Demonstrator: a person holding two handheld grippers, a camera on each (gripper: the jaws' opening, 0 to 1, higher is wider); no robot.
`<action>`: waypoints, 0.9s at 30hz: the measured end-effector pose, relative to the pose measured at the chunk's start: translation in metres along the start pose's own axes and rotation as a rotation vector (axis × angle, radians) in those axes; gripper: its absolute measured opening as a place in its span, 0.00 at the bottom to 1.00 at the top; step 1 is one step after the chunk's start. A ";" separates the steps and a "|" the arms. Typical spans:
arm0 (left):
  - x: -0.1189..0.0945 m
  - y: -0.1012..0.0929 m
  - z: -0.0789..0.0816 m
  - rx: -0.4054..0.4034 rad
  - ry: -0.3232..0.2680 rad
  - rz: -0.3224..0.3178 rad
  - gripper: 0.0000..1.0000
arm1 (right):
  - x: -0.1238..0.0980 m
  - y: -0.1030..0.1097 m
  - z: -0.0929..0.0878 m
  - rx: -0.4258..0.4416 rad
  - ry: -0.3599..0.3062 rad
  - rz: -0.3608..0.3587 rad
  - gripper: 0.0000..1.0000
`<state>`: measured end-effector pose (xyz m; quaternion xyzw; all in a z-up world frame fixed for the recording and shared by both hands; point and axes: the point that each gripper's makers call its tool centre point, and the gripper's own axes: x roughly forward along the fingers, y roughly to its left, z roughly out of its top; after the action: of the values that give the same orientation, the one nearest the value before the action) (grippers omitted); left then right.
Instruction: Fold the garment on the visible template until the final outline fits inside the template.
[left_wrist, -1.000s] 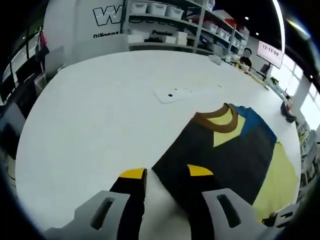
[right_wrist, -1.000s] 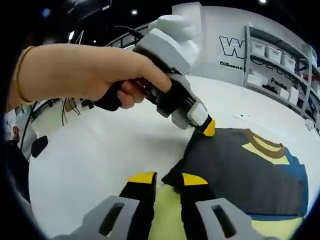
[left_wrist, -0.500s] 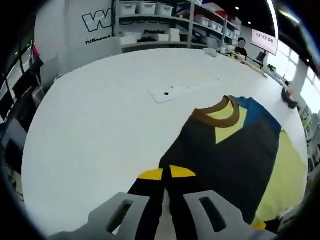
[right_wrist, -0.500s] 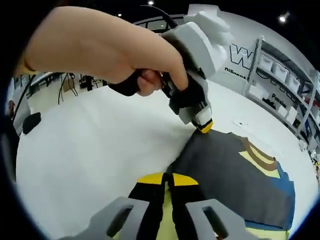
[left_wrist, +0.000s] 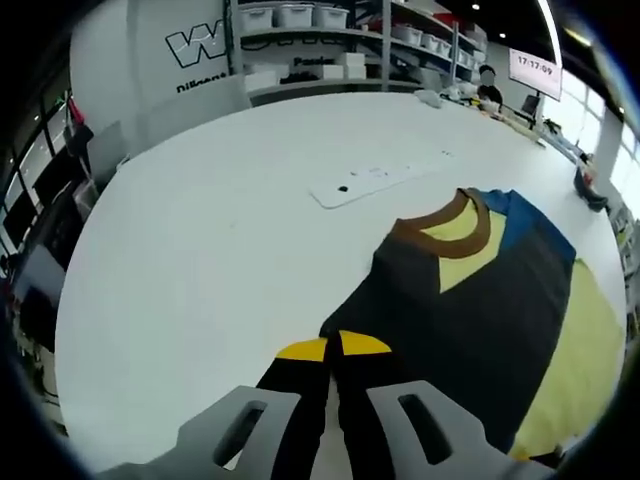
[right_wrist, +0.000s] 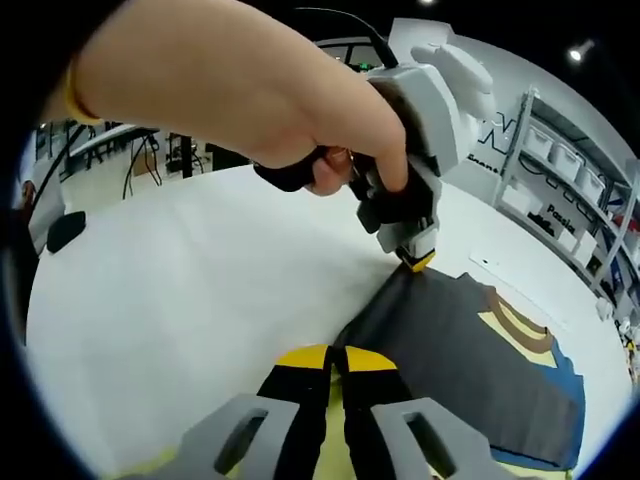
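Two grippers, left and right, are pinching one shirt's edge on my white table.

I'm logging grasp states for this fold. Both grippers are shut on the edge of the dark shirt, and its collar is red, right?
Not quite: the collar is brown, not red, as the left gripper view shows. The rest holds: the left gripper and right gripper are both shut on the edge of the dark shirt.

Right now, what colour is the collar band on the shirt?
Brown; the collar band shows best in the left gripper view.
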<state>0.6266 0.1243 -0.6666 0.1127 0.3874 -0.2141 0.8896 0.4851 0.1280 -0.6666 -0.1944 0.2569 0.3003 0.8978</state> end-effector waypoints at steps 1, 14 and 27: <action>0.000 0.000 0.000 0.002 0.000 0.000 0.03 | 0.000 0.000 0.000 0.002 -0.002 0.001 0.00; -0.032 -0.005 0.008 -0.106 -0.069 -0.036 0.34 | -0.034 -0.046 0.015 0.227 -0.132 -0.038 0.46; -0.073 -0.033 -0.022 -0.209 -0.118 -0.057 0.36 | -0.093 -0.122 -0.028 0.257 -0.100 -0.128 0.62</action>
<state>0.5525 0.1248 -0.6285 -0.0043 0.3576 -0.2038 0.9113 0.4897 -0.0181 -0.6116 -0.0788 0.2350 0.2163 0.9443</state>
